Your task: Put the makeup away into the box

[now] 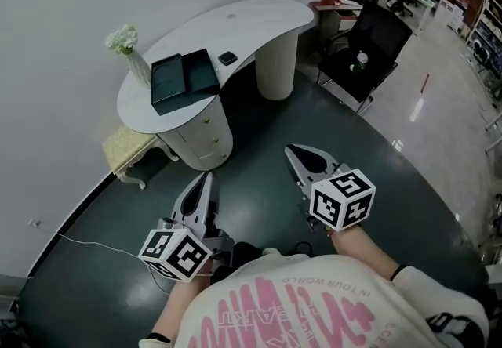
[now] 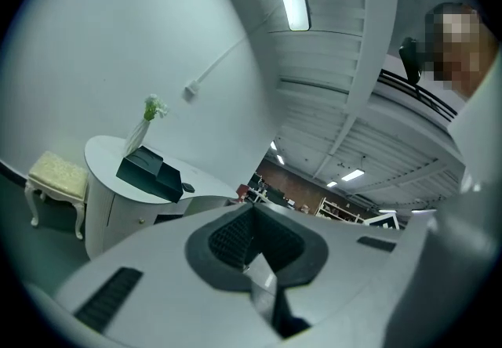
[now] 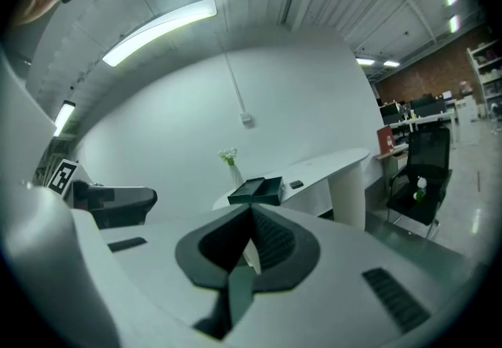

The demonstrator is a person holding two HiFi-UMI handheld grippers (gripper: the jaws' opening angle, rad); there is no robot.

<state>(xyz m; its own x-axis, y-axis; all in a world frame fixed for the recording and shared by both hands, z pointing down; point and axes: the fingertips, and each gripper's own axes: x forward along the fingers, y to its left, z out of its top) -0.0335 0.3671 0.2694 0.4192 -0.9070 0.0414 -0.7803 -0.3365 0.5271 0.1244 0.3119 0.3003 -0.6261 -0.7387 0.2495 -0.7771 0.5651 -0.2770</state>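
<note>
A dark green box [image 1: 184, 80] lies open on the white curved table [image 1: 259, 17] across the room, beside a small dark makeup case [image 1: 227, 58]. Both grippers are held well short of the table, above the dark floor. My left gripper [image 1: 206, 176] is shut and holds nothing. My right gripper [image 1: 292, 150] is also shut and empty. In the left gripper view the box [image 2: 149, 174] and the case [image 2: 188, 188] sit far beyond the closed left gripper [image 2: 252, 209]. The right gripper view shows the box [image 3: 256, 191] and case [image 3: 296, 184] past the closed right gripper [image 3: 251, 209].
A vase of white flowers [image 1: 125, 45] stands at the table's left end. A cream cushioned stool [image 1: 129, 149] sits by the table's base. A black office chair [image 1: 365, 45] stands to the right. A white cable [image 1: 86, 243] runs over the floor at left.
</note>
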